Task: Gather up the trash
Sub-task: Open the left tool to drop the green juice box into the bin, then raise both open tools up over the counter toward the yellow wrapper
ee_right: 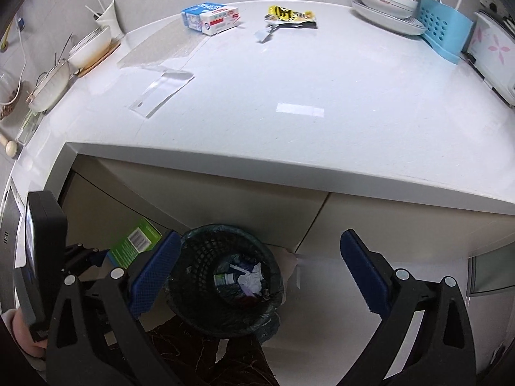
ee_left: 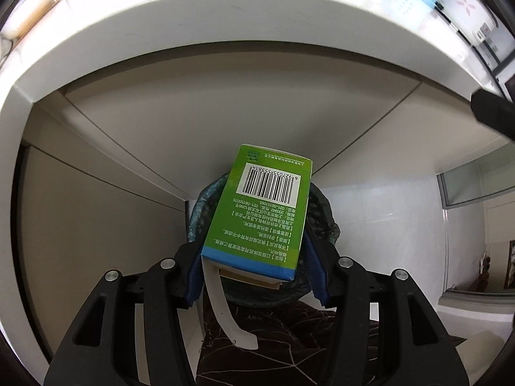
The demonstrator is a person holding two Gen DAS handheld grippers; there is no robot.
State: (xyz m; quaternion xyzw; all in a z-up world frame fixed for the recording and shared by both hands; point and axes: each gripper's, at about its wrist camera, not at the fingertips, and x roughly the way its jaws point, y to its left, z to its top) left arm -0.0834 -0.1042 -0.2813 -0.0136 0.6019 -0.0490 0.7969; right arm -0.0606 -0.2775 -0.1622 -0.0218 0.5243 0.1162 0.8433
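Trash is partly collected already: the black mesh bin on the floor below the counter's front edge holds a small bottle, crumpled paper and other scraps. My left gripper is clamped on a green carton with its end flap hanging open, poised directly over the bin's mouth, so by my reckoning that piece is about to go in. My right gripper has its jaws spread wide with nothing between them, above the bin. Left on the counter: a blue-and-white box and a yellow wrapper near the back edge, plus clear plastic sheets toward the left edge.
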